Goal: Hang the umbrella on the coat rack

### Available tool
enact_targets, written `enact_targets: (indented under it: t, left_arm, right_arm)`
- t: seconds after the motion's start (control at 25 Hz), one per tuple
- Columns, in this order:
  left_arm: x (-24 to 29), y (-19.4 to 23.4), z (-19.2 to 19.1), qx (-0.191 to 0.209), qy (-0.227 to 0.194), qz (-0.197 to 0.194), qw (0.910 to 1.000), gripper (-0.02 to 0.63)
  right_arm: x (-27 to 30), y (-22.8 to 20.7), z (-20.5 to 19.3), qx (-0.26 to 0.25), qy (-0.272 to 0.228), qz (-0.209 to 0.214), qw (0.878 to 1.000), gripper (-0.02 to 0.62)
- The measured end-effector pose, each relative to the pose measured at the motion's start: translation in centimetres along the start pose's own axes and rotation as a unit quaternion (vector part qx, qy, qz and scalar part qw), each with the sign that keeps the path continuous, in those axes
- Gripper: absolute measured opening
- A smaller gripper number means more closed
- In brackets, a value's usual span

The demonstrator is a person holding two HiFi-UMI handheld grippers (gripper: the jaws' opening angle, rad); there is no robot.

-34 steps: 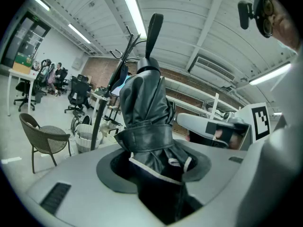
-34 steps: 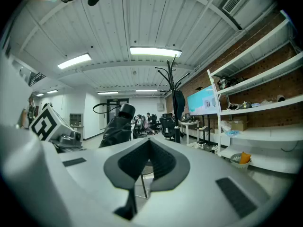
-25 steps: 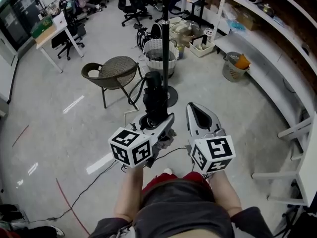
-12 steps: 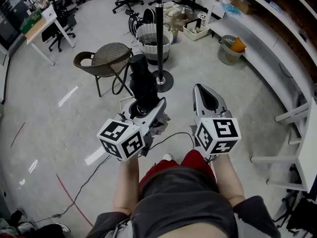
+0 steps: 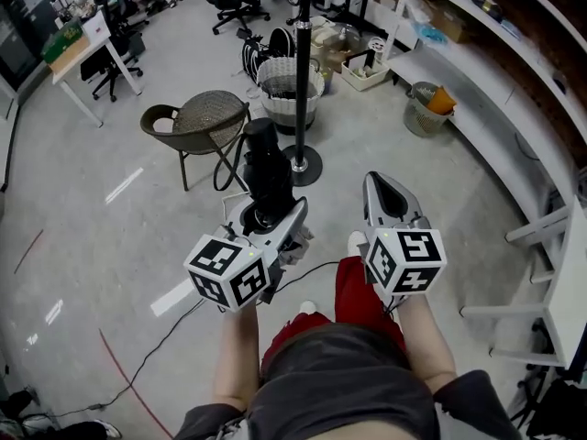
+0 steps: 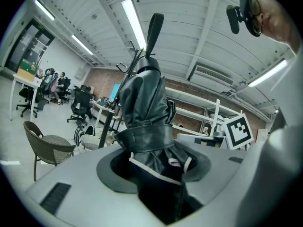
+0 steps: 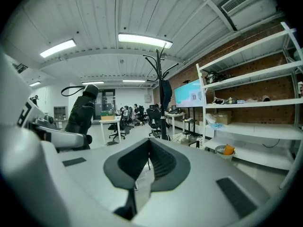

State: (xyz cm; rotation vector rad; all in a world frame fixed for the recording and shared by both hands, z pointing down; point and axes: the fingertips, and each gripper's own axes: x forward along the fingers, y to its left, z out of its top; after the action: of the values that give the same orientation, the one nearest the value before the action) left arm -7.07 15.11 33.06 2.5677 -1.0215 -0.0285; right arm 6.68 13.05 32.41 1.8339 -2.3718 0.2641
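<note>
A black folded umbrella (image 5: 266,177) sticks forward and up out of my left gripper (image 5: 271,225), which is shut on its lower part. In the left gripper view the umbrella (image 6: 144,122) fills the space between the jaws, its strap (image 6: 154,30) pointing up. The black coat rack (image 5: 301,81) stands just beyond the umbrella's tip on a round base (image 5: 301,165). In the right gripper view the coat rack (image 7: 162,86) stands ahead with its hooks near the ceiling. My right gripper (image 5: 379,184) hovers to the right of the umbrella, shut, and holds nothing (image 7: 149,143).
A wicker chair (image 5: 206,122) stands left of the rack, a white basket (image 5: 289,90) behind it. A bin (image 5: 429,108) and long white shelving (image 5: 514,145) run along the right. Cables (image 5: 174,328) trail over the floor. Desks and office chairs (image 5: 87,49) stand far left.
Both grippers have been carried a little forward toward the coat rack as the person stepped. The umbrella stays in the left gripper's hold, and the right gripper has tipped slightly downward.
</note>
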Motion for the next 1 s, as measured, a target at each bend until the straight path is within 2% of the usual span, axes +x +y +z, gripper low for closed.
enact_targets:
  t: [0.2, 0.52, 0.72, 1.0]
  left_arm:
    - [0.0, 0.9, 0.2, -0.014, -0.009, 0.008, 0.9998, 0.215]
    - [2.6, 2.5, 1.2, 0.001, 0.000, 0.026, 0.9997, 0.215]
    - [5.8, 4.2, 1.8, 0.014, 0.013, 0.022, 0.9996, 0.215]
    - [13.2, 7.5, 3.9, 0.034, 0.039, 0.016, 0.9985, 0.215]
  right_arm:
    - [1.9, 0.8, 0.3, -0.001, -0.001, 0.016, 1.000, 0.018]
    - [5.4, 0.3, 0.2, 0.005, -0.003, 0.047, 0.999, 0.018]
    - [8.5, -1.1, -0.3, 0.013, -0.002, 0.054, 0.998, 0.018]
    - [14.7, -6.0, 1.6, 0.025, -0.012, 0.045, 0.999, 0.018]
